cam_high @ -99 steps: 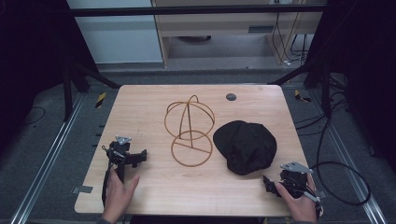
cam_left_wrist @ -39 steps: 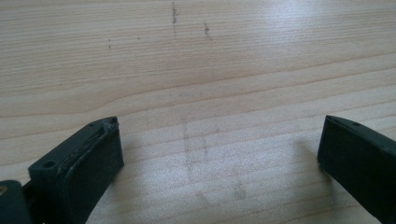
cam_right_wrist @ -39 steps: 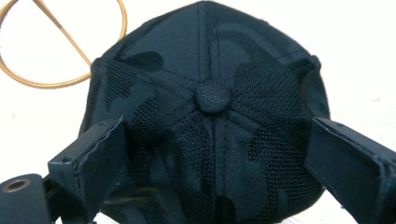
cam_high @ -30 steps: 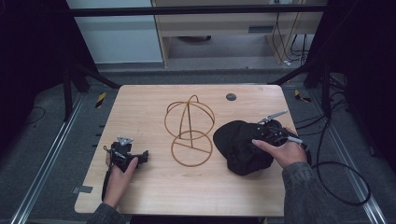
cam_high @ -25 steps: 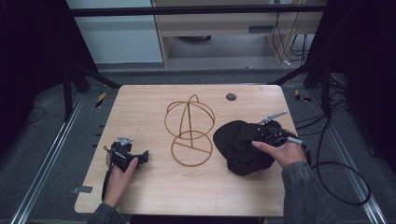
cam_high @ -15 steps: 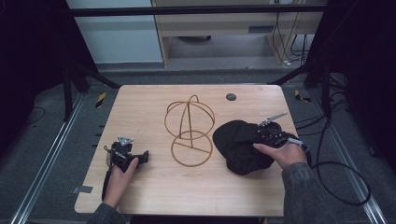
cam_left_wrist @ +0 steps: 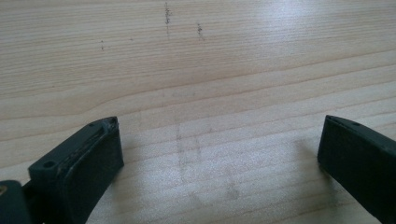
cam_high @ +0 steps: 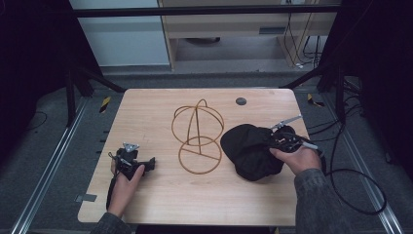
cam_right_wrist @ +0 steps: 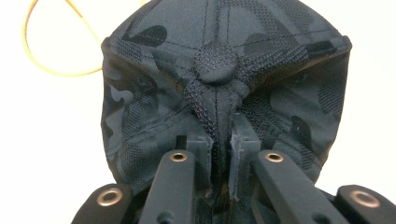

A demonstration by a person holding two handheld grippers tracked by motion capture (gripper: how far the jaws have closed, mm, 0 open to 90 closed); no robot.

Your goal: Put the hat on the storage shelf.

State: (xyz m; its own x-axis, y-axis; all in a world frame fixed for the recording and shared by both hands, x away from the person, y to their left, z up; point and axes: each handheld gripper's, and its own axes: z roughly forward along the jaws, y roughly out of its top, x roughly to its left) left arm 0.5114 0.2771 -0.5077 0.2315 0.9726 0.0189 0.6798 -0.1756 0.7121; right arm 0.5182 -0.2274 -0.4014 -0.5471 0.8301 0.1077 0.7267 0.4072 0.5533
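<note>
Cap [cam_right_wrist: 224, 88] pinched by a fold of crown fabric just below its top button, between nearly closed jaws of right gripper [cam_right_wrist: 221, 154], on table [cam_high: 160, 204]. Best lifted straight up, grip kept firm. Wire stand [cam_high: 197, 139] beyond cap, close, a snag risk. Left gripper [cam_left_wrist: 219, 149] well apart, jaws wide, empty.

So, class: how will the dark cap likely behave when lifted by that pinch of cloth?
The cap will probably sag, since its cloth bunches between the right tongs. It looks light, and the woven fabric seems unlikely to slip.
</note>
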